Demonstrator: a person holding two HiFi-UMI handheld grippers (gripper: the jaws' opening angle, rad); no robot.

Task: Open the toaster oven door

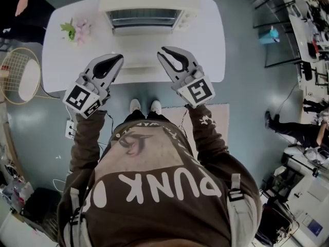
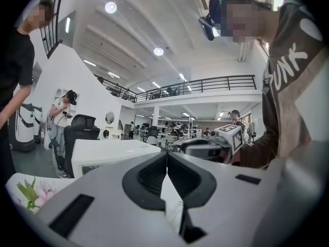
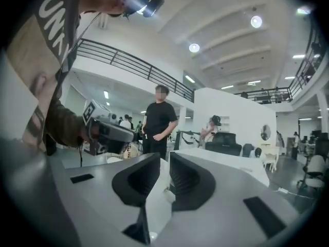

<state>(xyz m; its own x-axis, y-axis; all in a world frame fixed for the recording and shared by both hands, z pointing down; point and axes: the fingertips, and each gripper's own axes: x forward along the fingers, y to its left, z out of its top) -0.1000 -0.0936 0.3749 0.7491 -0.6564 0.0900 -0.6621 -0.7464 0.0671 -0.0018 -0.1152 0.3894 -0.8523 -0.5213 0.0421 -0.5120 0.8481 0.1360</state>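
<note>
A white toaster oven (image 1: 149,1) stands at the far edge of the white table (image 1: 205,45), its dark glass front (image 1: 144,19) facing me; the left gripper view shows the oven (image 2: 105,153) beyond the jaws. Both grippers hover above the table's near half, in front of the oven and apart from it. My left gripper (image 1: 119,57) (image 2: 167,156) is shut with its pads touching and nothing between them. My right gripper (image 1: 161,50) (image 3: 164,156) has a narrow gap between its pads, and that gap is empty. Neither touches the oven.
A pink flower sprig (image 1: 76,29) lies on the table left of the oven. On the floor are a badminton racket (image 1: 20,76) at left and a power strip (image 1: 69,129). A person (image 3: 160,122) stands by the table's far left. Racks and desks line the right side.
</note>
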